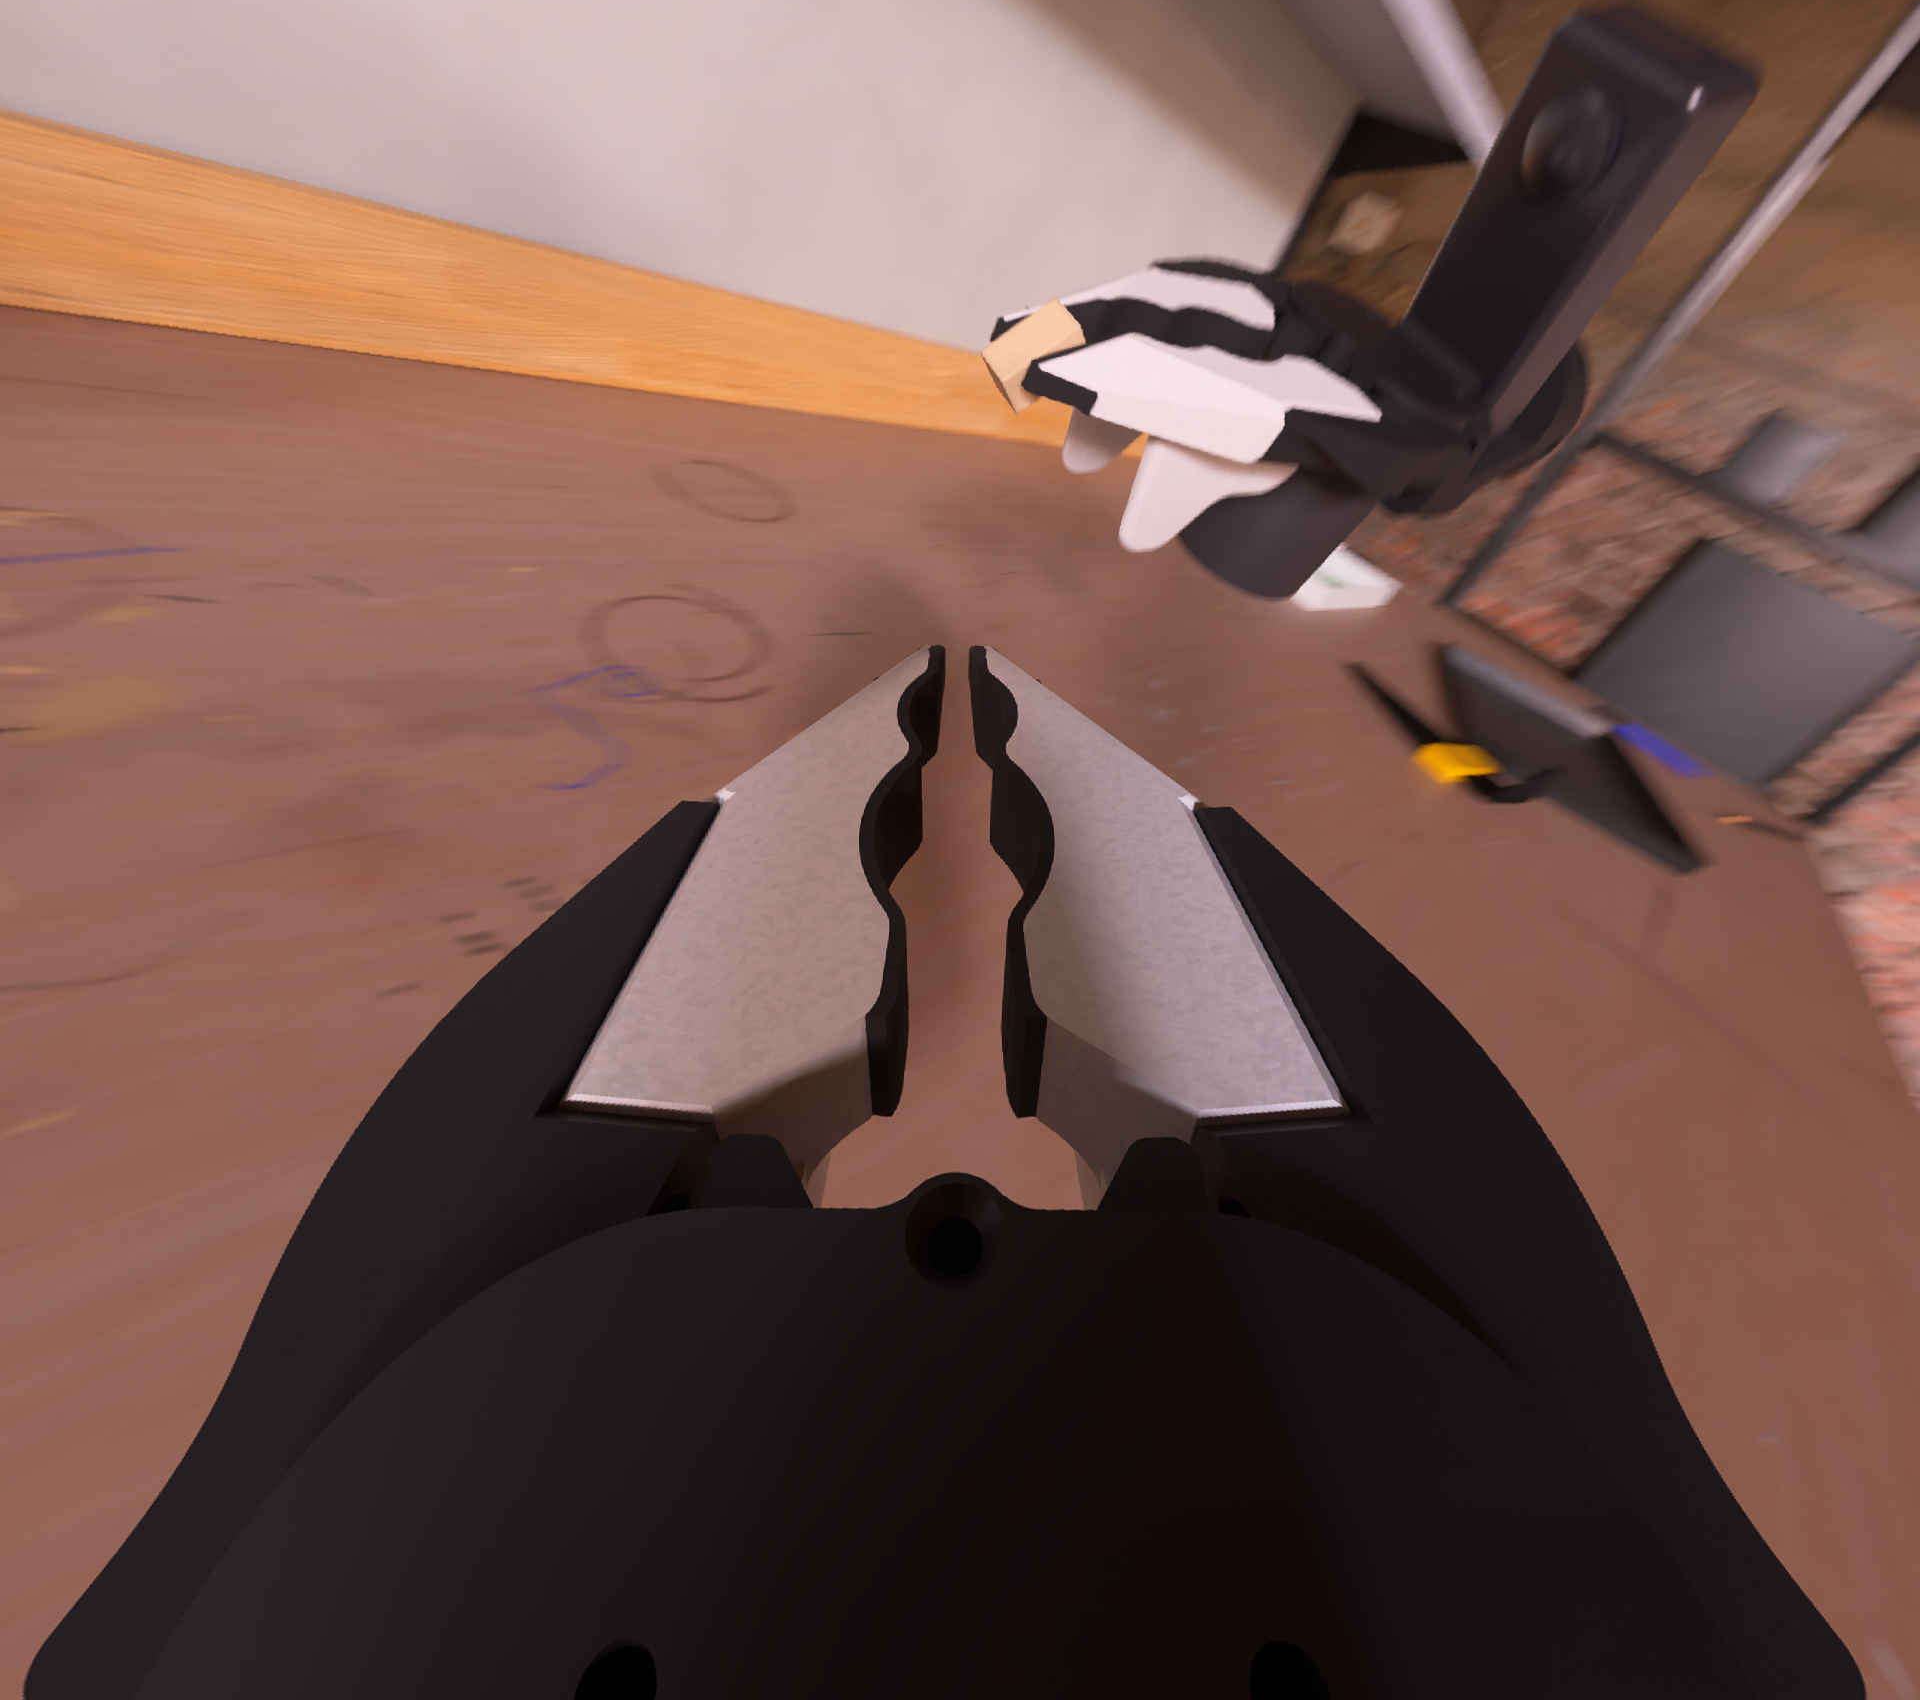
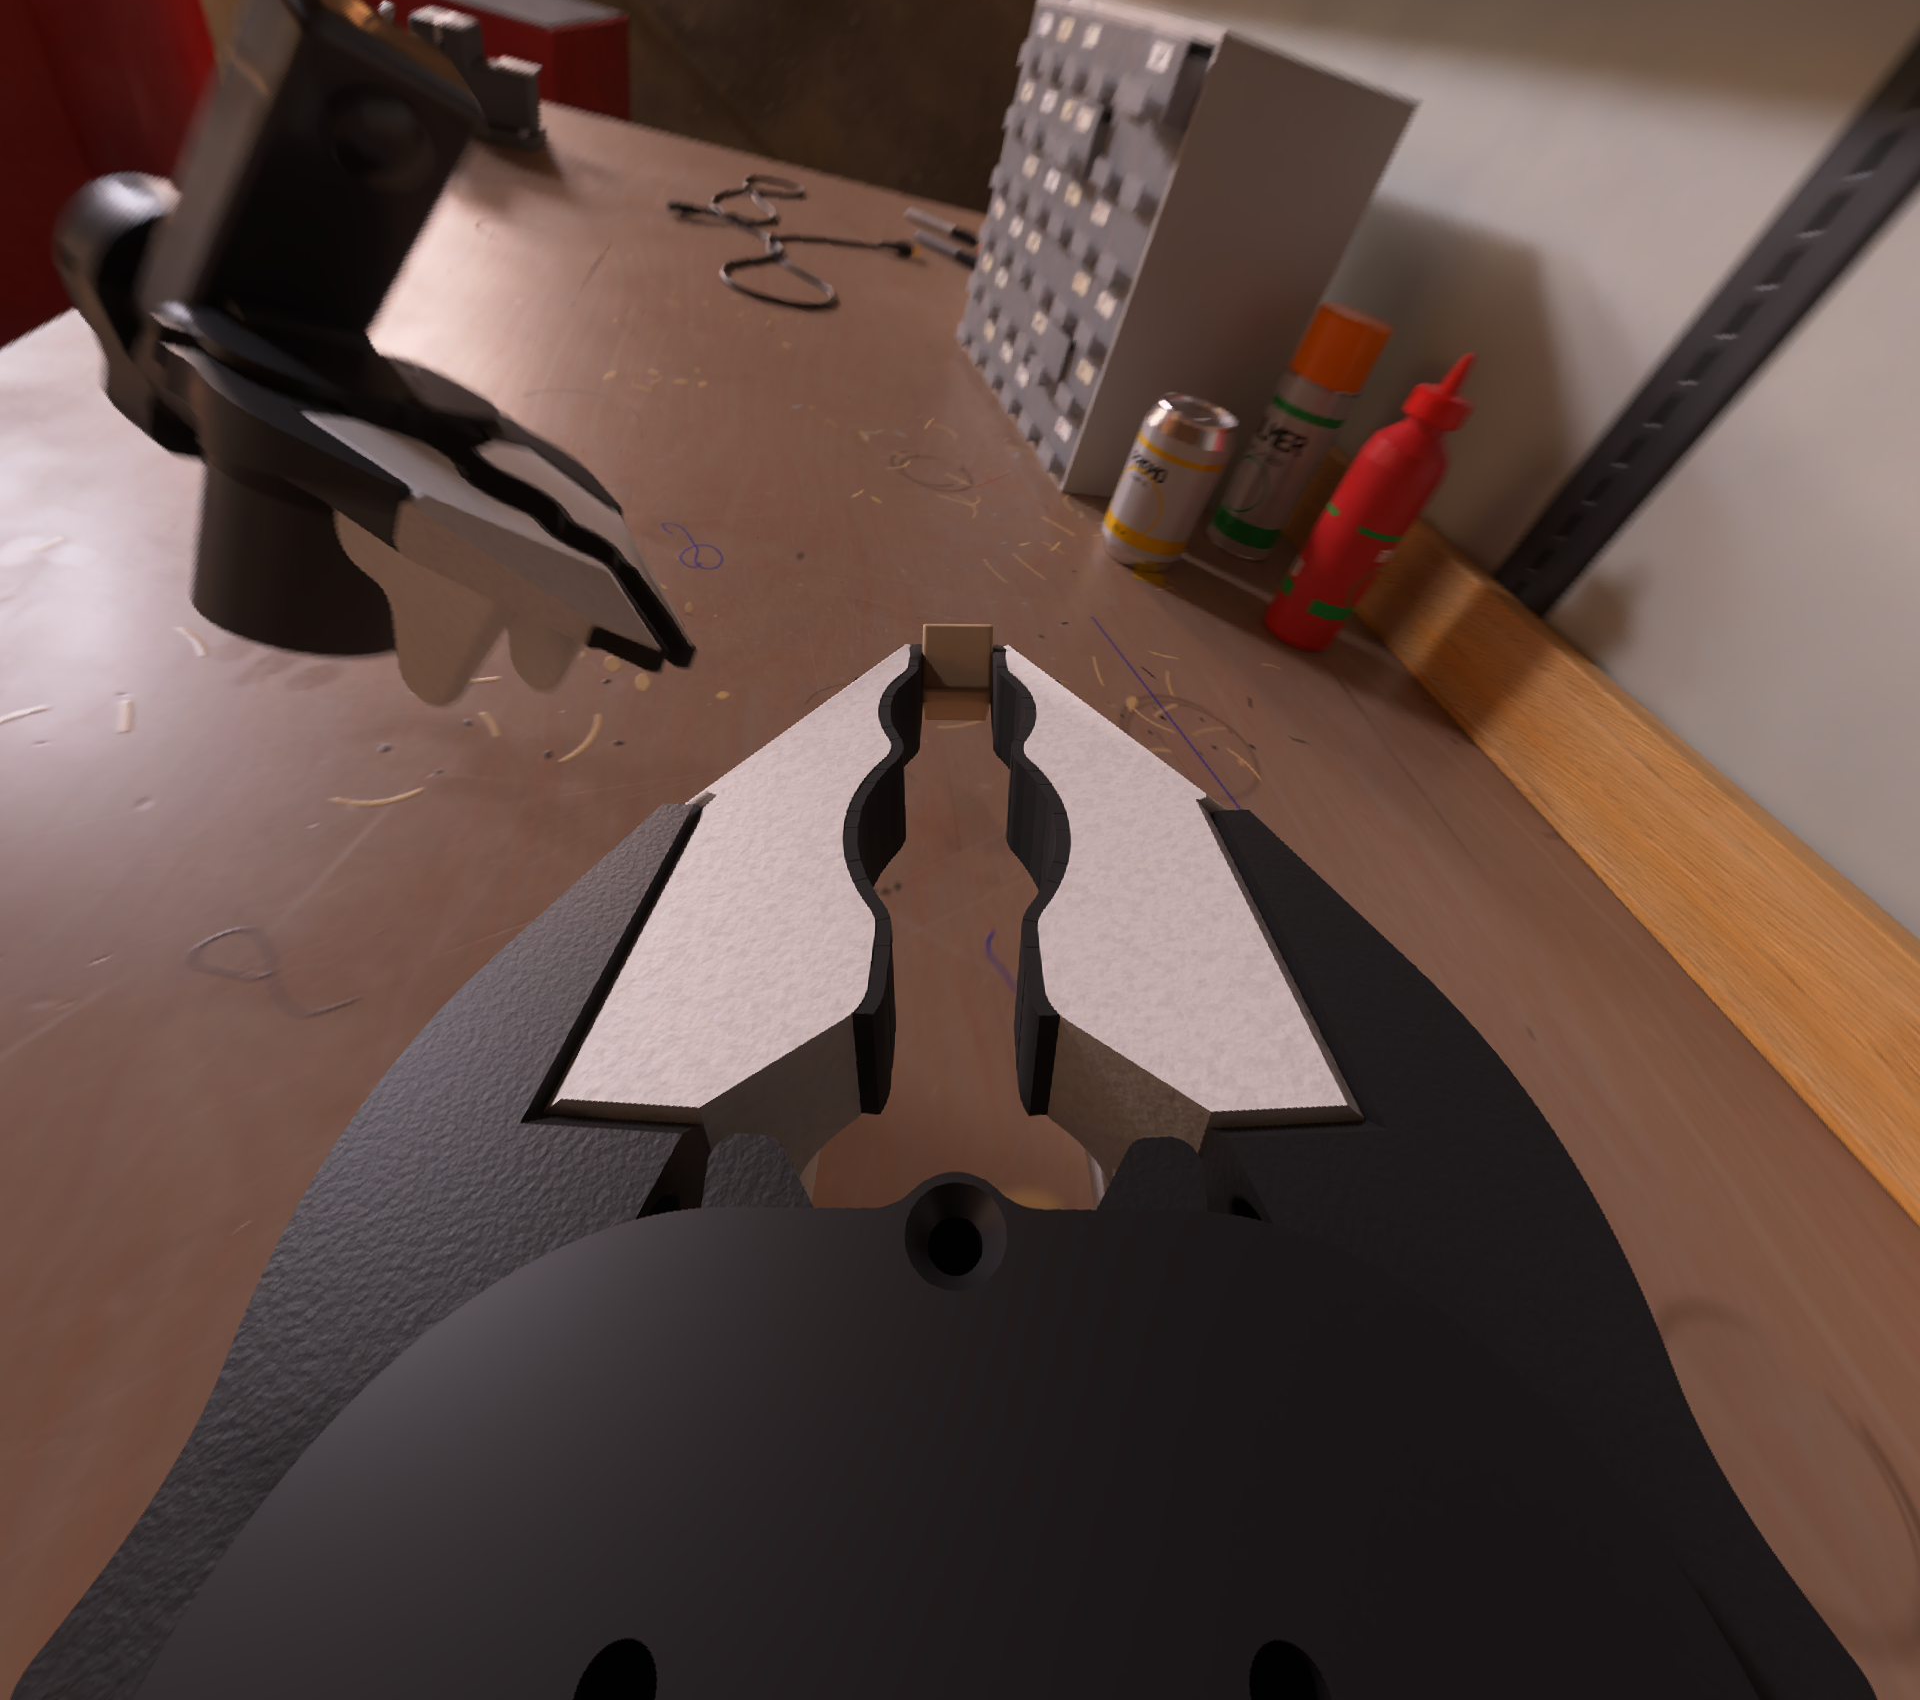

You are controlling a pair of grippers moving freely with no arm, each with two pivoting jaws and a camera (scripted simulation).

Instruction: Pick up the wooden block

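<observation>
Wooden block (image 2: 957,659) clamped at the right gripper (image 2: 957,663) tips, mid-frame, left gripper (image 1: 956,663) nearly closed, empty, scuffed brown workbench (image 2: 727,424) below, drawer cabinet (image 2: 1174,237) seen upper right

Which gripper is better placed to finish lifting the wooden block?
Right. The right gripper already pinches the wooden block at its fingertips, above the table; the left gripper is shut and empty.
</observation>
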